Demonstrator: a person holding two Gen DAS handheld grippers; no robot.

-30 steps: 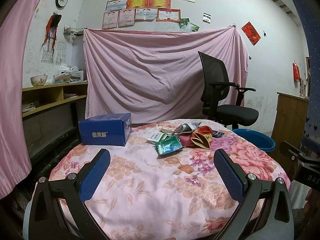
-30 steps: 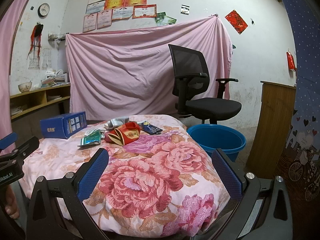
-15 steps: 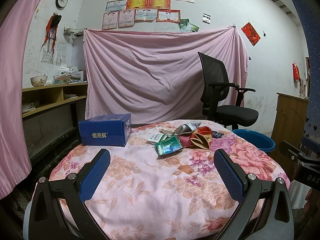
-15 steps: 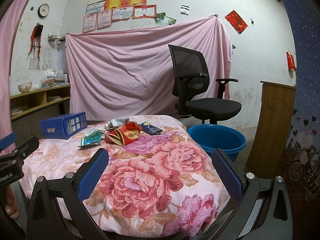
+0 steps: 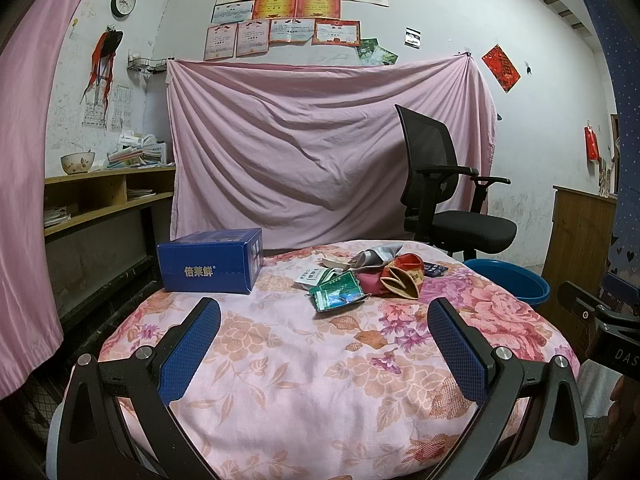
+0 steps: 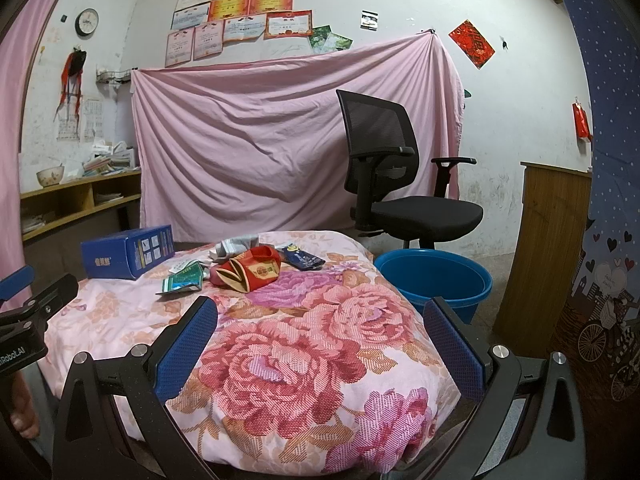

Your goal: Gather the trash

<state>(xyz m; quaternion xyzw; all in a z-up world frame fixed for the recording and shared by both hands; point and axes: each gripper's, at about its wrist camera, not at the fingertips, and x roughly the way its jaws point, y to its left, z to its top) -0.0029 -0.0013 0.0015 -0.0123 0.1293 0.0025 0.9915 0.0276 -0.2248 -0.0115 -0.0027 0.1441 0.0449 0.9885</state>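
Both grippers hung low at the near edge of the table (image 5: 280, 380), which was covered in a pink floral cloth. The left gripper (image 5: 324, 344) had its blue pads spread wide with nothing between them, and the right gripper (image 6: 320, 340) stood spread and empty in the same way.

The trash lay in a loose heap toward the far side of the table, well apart from both grippers. A green packet (image 5: 338, 291) sat nearest the left gripper, with a white wrapper (image 5: 310, 276) just behind it. A red pouch (image 6: 250, 270) lay touching the green packet's right side (its mouth gaped open toward the cameras). Behind it was a grey wrapper (image 5: 376, 256), and a dark blue wrapper (image 6: 302, 258) lay at the right end of the heap.

A blue box (image 5: 210, 266) stood on the table to the left of the heap, near but not touching it. A blue bucket (image 6: 434, 280) sat on the floor just beside the table's right edge, in front of a black chair (image 6: 400, 176).
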